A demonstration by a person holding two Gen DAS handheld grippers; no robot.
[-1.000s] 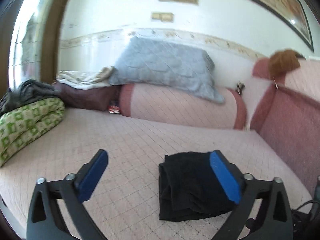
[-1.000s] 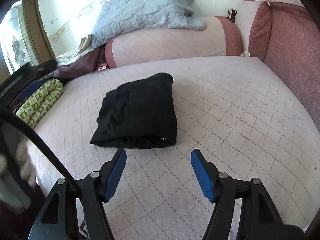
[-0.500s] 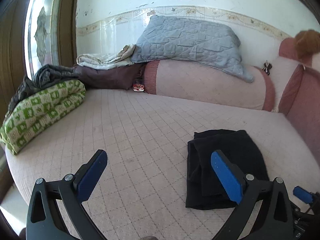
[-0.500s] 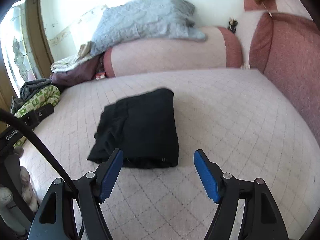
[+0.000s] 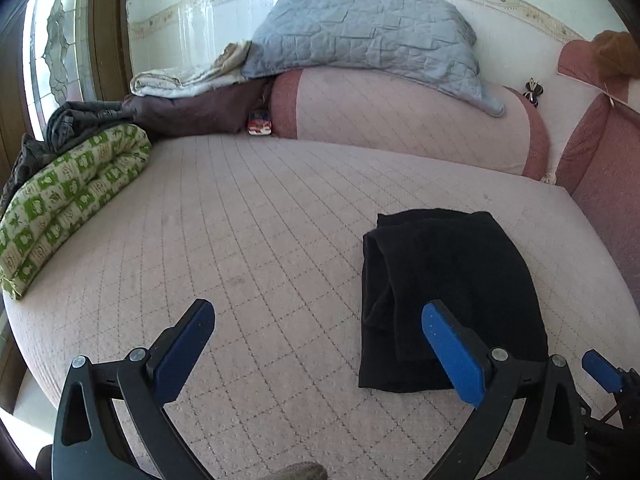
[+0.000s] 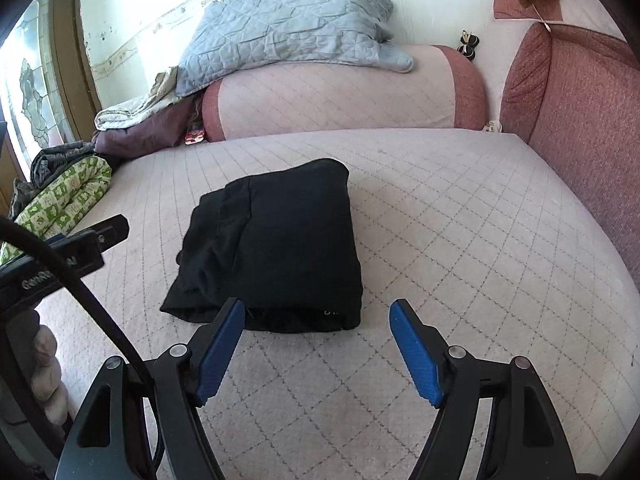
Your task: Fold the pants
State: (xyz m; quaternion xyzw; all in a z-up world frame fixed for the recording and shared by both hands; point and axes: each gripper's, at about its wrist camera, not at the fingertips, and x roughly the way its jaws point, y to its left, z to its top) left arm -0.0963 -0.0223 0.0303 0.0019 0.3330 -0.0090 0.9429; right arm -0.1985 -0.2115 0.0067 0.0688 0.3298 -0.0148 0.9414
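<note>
Black pants point(image 6: 272, 248) sit folded in a compact bundle mid-frame on the quilted bed point(image 6: 460, 216), both the left hand-held gripper point(image 5: 316, 344) and right hand-held gripper point(image 6: 316, 348) spread apart, empty, the right one's jaws just widened, so ease away without snagging the near hem.

We see matt black cloth pants point(image 6: 276, 244) on a pale pink quilted bed cover point(image 6: 460, 220). Our tool fingers point(image 6: 414, 354) look like matt black plastic with ribbed blue pads and bright metal rivets. The grey pillow point(image 5: 360, 28) is stitched, crinkled fabric.
</note>
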